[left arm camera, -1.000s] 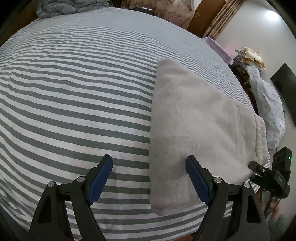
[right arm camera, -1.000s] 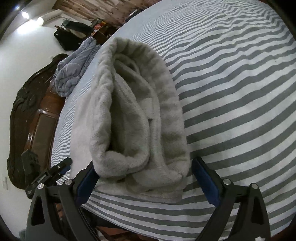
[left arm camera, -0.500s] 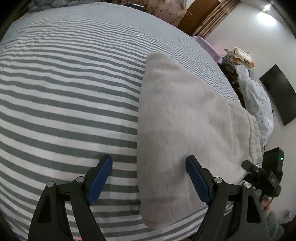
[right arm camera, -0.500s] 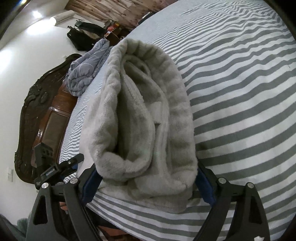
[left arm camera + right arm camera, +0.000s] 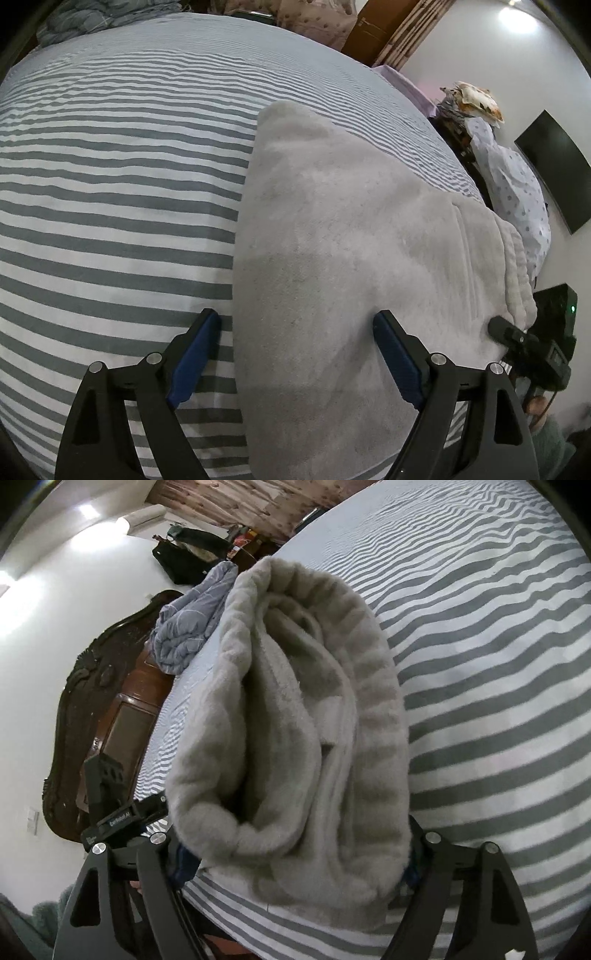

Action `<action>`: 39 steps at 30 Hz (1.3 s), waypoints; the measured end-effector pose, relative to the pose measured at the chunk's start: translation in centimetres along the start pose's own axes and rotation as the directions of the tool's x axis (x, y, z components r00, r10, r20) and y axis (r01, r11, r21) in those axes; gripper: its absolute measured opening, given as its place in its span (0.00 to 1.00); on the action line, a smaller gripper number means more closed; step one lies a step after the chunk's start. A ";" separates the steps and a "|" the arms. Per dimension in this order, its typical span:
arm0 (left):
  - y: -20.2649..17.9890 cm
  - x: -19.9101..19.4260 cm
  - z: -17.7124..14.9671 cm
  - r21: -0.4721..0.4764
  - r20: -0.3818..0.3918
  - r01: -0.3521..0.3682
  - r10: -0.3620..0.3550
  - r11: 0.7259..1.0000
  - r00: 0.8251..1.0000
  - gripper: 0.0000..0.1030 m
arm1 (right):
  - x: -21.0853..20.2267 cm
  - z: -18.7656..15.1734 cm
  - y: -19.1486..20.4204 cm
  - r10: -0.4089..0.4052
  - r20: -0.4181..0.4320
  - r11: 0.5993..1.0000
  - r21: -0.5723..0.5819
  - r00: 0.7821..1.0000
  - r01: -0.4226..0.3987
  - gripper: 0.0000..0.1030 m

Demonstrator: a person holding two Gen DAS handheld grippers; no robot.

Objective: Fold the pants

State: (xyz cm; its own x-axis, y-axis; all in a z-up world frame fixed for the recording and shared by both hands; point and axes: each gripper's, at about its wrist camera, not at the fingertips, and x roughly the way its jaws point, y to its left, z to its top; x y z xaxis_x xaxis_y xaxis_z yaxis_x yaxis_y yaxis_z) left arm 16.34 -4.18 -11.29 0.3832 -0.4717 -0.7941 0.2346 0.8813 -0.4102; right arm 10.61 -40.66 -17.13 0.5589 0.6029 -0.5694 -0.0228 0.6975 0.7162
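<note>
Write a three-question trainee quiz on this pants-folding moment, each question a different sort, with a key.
1. True or false: the grey fleece pants hang off the bed, clear of the striped sheet.
2. Multiple choice: where does the edge of the pants lie relative to the left gripper? A) wholly outside the fingers; B) between the fingers; C) out of view.
3. Fill in: the bunched end of the pants sits between the fingers of the ___ gripper.

Key
1. False: they lie on the sheet.
2. B; the pads are apart and not pressing on it.
3. Right; its jaws are closing around the bundle.
</note>
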 end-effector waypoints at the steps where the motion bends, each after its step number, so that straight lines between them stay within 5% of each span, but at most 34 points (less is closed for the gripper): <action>1: 0.0 0.0 0.0 0.004 0.002 -0.001 0.001 1.000 1.000 0.82 | 0.1 0.0 -0.1 0.002 0.008 1.000 -0.003 1.000 -0.002 0.79; 12: -0.9 -0.5 -0.7 0.016 0.021 -0.021 0.020 1.000 1.000 0.57 | 0.8 0.5 0.1 -0.018 0.003 1.000 -0.004 1.000 0.018 0.82; 28: -0.8 0.4 0.3 0.040 0.010 -0.014 0.014 0.999 1.000 0.67 | 1.5 2.1 0.6 -0.066 -0.021 0.997 0.037 0.998 0.067 0.74; 34: -1.3 -0.4 0.8 0.042 0.039 0.011 -0.013 0.999 0.999 0.39 | 1.3 2.3 1.8 -0.106 -0.011 0.993 0.058 0.994 0.106 0.57; 39: -1.6 -1.2 1.2 0.024 0.058 0.019 -0.020 1.000 0.998 0.33 | 0.8 2.7 3.8 -0.108 0.014 0.990 0.090 0.994 0.107 0.49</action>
State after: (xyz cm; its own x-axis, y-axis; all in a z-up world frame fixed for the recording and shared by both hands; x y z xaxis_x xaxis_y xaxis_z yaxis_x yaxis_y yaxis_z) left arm 16.55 -5.05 -9.15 0.4300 -0.4901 -0.7582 0.2627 0.8714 -0.4142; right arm 13.17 -38.57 -13.73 0.5697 0.5183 -0.6379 0.1118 0.7200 0.6849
